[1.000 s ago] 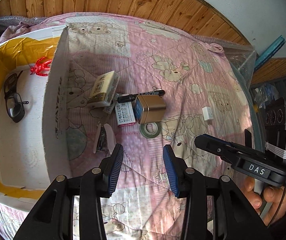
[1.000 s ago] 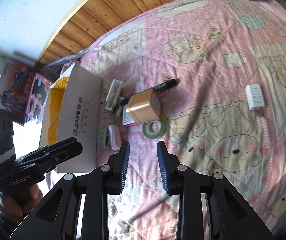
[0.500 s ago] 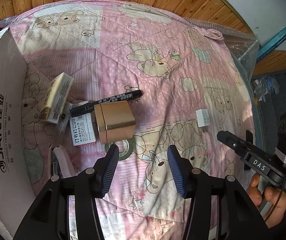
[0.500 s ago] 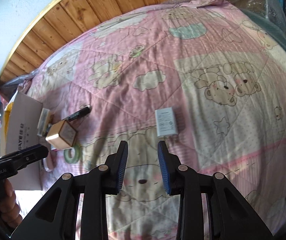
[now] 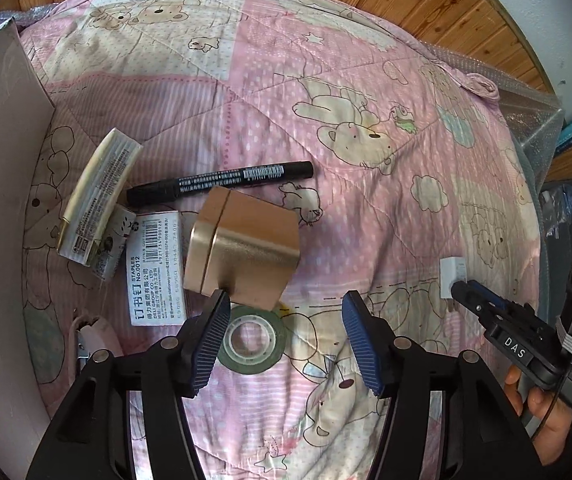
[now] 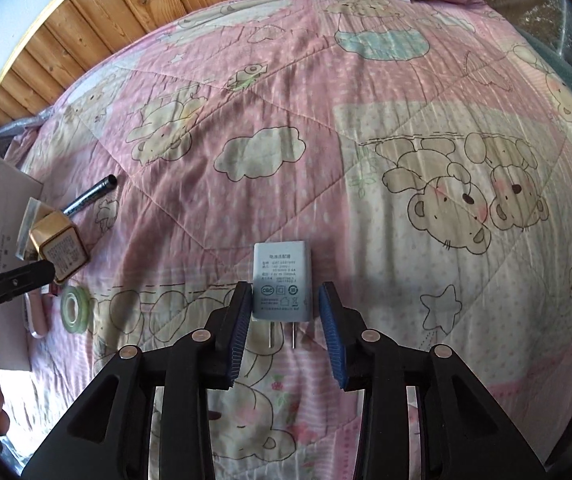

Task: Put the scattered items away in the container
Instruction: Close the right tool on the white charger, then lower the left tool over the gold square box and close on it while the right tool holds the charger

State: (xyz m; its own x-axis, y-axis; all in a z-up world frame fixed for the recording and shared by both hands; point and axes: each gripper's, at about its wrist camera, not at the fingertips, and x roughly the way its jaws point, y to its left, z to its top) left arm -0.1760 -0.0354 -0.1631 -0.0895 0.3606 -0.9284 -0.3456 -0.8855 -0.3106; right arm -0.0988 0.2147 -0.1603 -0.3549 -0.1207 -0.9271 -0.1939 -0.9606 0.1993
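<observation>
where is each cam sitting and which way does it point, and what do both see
Left wrist: rides the left gripper, facing down its open fingers at the gold box, tape roll and marker; the right gripper and its holding hand show at right.
Right wrist: rides the right gripper, open fingers flanking the white charger on the quilt; the left gripper's tip shows at left.
Shared: gold box, tape roll, marker, charger, cardboard box.
</observation>
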